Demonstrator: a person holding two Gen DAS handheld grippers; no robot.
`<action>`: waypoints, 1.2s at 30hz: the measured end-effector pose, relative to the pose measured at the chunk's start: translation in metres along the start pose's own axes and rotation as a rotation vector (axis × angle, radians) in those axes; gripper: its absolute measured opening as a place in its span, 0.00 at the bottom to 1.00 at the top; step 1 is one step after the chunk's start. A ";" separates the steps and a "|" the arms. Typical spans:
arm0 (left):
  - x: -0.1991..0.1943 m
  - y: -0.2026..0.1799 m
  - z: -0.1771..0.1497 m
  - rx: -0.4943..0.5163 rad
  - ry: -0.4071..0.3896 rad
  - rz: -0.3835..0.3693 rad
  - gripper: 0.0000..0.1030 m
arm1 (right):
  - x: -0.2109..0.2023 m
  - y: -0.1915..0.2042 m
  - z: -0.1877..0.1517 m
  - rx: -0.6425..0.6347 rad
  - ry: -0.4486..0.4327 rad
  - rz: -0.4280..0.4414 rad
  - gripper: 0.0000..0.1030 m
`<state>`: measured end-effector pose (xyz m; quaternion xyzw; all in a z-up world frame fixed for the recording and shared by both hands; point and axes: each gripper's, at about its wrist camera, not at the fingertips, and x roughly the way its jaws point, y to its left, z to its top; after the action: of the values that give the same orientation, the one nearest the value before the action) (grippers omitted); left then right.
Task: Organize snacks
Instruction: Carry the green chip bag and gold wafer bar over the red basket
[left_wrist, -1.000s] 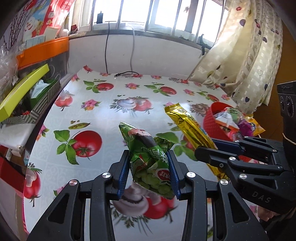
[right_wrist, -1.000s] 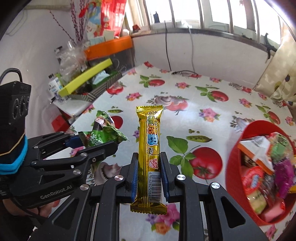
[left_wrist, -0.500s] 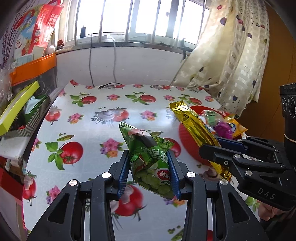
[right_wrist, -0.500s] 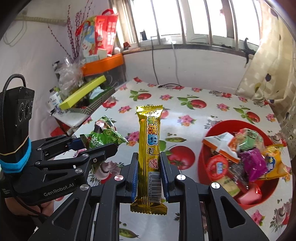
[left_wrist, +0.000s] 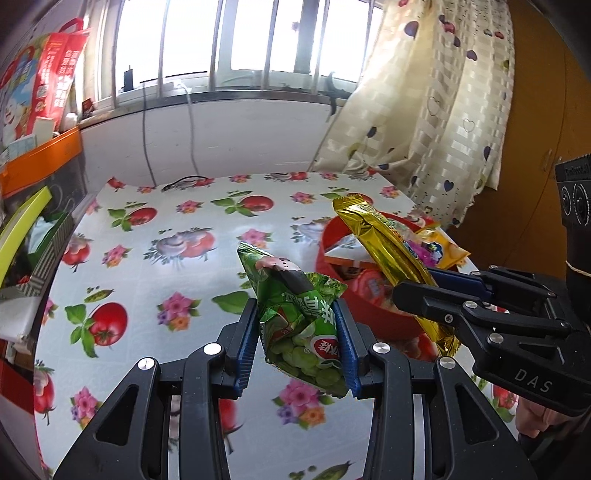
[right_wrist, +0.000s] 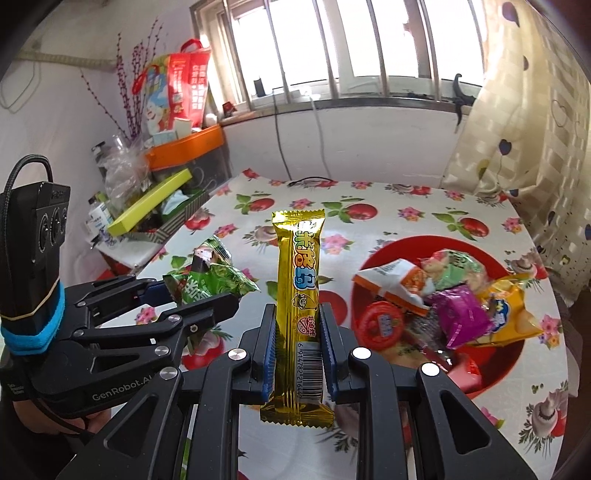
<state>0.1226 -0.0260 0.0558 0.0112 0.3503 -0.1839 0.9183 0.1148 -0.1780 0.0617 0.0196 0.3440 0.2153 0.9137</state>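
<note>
My left gripper (left_wrist: 298, 325) is shut on a green snack bag (left_wrist: 301, 317) and holds it above the table. It also shows in the right wrist view (right_wrist: 212, 284). My right gripper (right_wrist: 297, 325) is shut on a long gold snack bar (right_wrist: 301, 295), held upright; the bar also shows in the left wrist view (left_wrist: 391, 254). A red bowl (right_wrist: 406, 247) with several wrapped snacks stands on the table, ahead and right of both grippers. It shows partly behind the gold bar in the left wrist view (left_wrist: 328, 236).
The table wears a tomato-and-flower cloth (left_wrist: 177, 258). A shelf with a yellow-green box (right_wrist: 151, 203) and an orange tray (right_wrist: 184, 146) stands at the left. A curtain (left_wrist: 424, 122) hangs at the back right, with a window and wall behind.
Both grippers have lifted and swung right with their snacks. The red bowl now sits nearer, just ahead of them.
</note>
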 end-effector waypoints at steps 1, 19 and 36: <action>0.001 -0.002 0.001 0.003 0.000 -0.003 0.39 | -0.001 -0.003 0.000 0.005 -0.001 -0.005 0.19; 0.022 -0.028 0.013 0.025 0.008 -0.089 0.39 | -0.028 -0.058 -0.001 0.077 -0.041 -0.102 0.19; 0.050 -0.040 0.019 0.039 0.040 -0.135 0.39 | -0.011 -0.107 -0.009 0.159 -0.015 -0.162 0.19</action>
<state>0.1554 -0.0829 0.0422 0.0092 0.3647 -0.2520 0.8963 0.1422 -0.2810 0.0420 0.0658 0.3536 0.1127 0.9262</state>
